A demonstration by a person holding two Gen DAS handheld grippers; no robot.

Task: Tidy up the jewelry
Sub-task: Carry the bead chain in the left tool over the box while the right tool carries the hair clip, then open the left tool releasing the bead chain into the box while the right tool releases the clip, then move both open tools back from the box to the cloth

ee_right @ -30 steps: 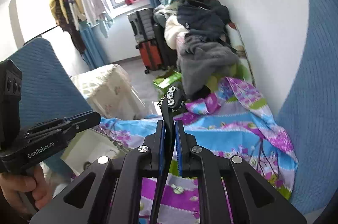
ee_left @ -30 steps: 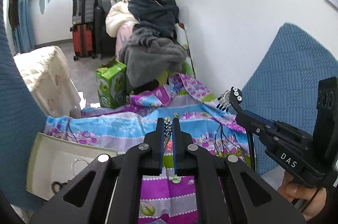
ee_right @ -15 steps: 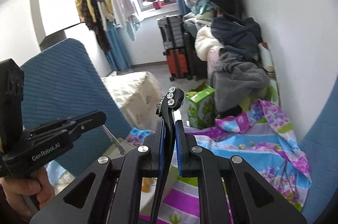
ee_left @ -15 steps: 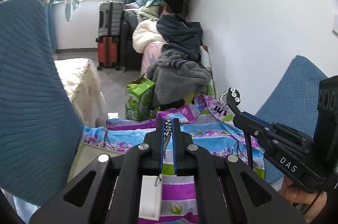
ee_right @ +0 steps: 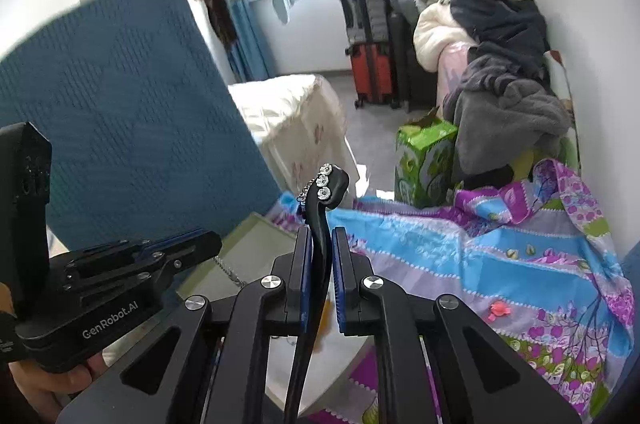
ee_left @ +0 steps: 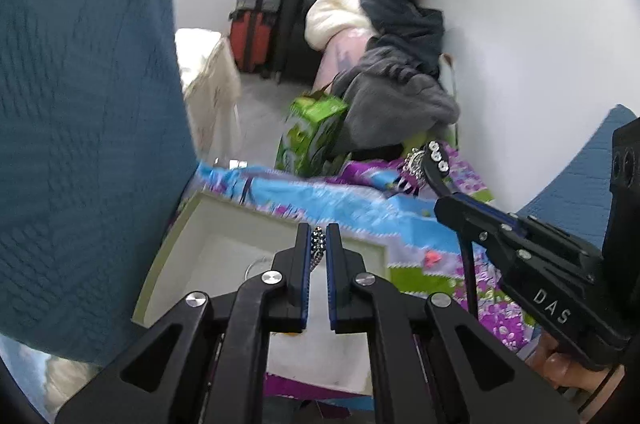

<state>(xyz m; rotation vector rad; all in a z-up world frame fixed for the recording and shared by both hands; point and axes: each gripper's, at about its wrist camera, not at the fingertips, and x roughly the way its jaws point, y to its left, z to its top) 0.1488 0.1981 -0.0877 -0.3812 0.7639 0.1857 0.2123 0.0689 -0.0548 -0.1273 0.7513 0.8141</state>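
Left wrist view: the left gripper [ee_left: 319, 244] has its two black fingers with blue pads closed on a thin beaded chain of dark and silvery stones [ee_left: 317, 249], which is pinched near the fingertips and hangs down between the pads. Just beyond and below the fingertips lies a shallow white tray with a pale green rim [ee_left: 181, 220], resting on a floral bedsheet in blue, purple and green [ee_left: 400, 216]. A thin ring-shaped piece seems to lie inside the tray, too blurred to identify. At the right of this view the right gripper [ee_left: 440, 200] reaches in, with a person's hand [ee_left: 560, 364] on its handle.

Right wrist view: the right gripper's jaws are clamped on the stem of a curved black hair clip set with three small clear stones [ee_right: 326, 186]. The stones sit on the clip's far end, above the fingertips, and the stem runs back down between the pads. The clip is held in the air over the near edge of the sheet, beside the tray's corner.

Judging by looks, the chain is very light, limp and slippery. It will swing and may slide out of a loose pinch, so gripping across a few beads is safest. The clip appears light and stiff. Its smooth stem is the sound place to hold, since the stones and fine teeth look delicate.
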